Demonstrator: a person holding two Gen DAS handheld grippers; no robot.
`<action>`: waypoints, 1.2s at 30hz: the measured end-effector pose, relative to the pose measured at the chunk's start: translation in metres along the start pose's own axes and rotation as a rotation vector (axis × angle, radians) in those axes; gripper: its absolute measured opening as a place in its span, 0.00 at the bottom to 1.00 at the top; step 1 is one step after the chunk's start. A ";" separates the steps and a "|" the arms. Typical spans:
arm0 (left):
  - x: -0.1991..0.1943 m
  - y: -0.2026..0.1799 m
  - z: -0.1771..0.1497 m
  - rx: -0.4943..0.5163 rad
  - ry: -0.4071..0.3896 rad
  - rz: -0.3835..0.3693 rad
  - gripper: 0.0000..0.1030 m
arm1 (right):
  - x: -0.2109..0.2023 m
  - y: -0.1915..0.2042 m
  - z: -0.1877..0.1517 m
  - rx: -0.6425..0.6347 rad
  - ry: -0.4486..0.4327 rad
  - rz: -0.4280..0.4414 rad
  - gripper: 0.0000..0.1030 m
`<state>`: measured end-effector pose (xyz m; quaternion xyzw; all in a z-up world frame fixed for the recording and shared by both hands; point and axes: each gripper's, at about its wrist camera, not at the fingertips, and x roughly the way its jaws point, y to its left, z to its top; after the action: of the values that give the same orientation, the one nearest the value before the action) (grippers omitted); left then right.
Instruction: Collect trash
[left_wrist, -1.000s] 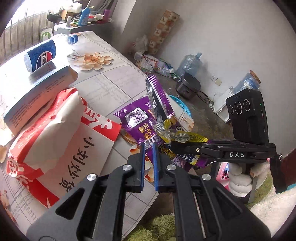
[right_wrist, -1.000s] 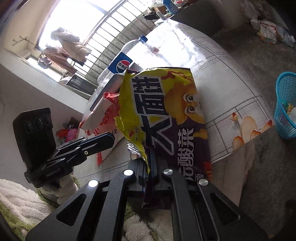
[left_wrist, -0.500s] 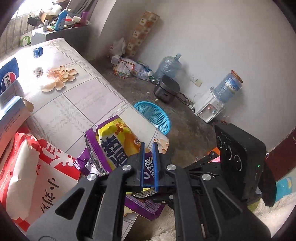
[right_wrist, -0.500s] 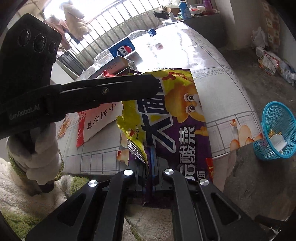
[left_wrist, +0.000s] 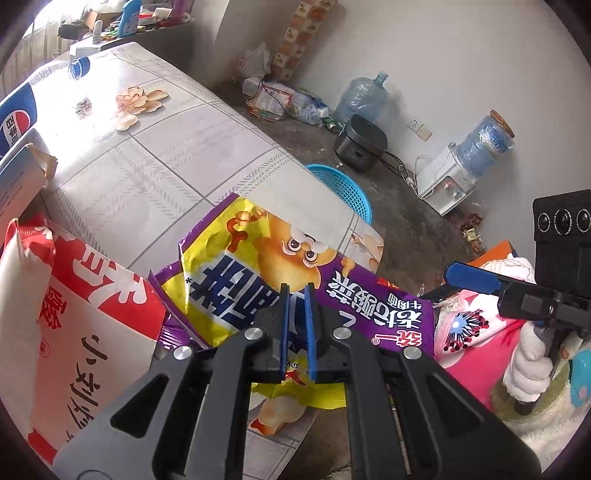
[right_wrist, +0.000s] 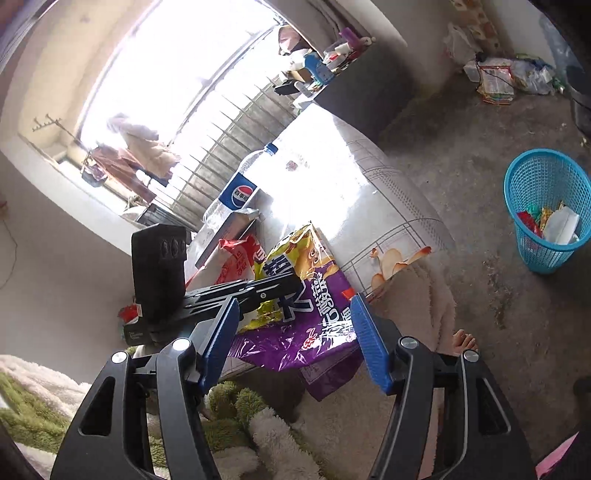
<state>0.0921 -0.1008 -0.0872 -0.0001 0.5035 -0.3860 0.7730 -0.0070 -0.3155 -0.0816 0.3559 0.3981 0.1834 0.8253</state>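
Two close wrist views, shared table (left_wrist: 177, 155)

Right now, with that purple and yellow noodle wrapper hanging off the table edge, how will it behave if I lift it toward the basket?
The noodle wrapper is creased and sags over the table edge, so it will probably flop. It looks empty and flat, so likely very light and apt to flutter. Its glossy film may slip in the left tongs.
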 end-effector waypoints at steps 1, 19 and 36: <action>0.001 0.001 0.000 -0.003 0.002 0.000 0.07 | 0.000 -0.013 0.001 0.072 -0.001 0.008 0.60; 0.002 0.004 -0.007 -0.056 -0.020 0.016 0.07 | 0.061 -0.030 -0.025 0.268 0.183 0.078 0.47; 0.003 0.005 -0.010 -0.112 -0.055 0.008 0.07 | 0.047 -0.023 -0.002 0.235 -0.031 0.097 0.13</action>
<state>0.0883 -0.0950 -0.0961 -0.0517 0.5029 -0.3540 0.7868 0.0208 -0.3024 -0.1244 0.4717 0.3865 0.1697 0.7741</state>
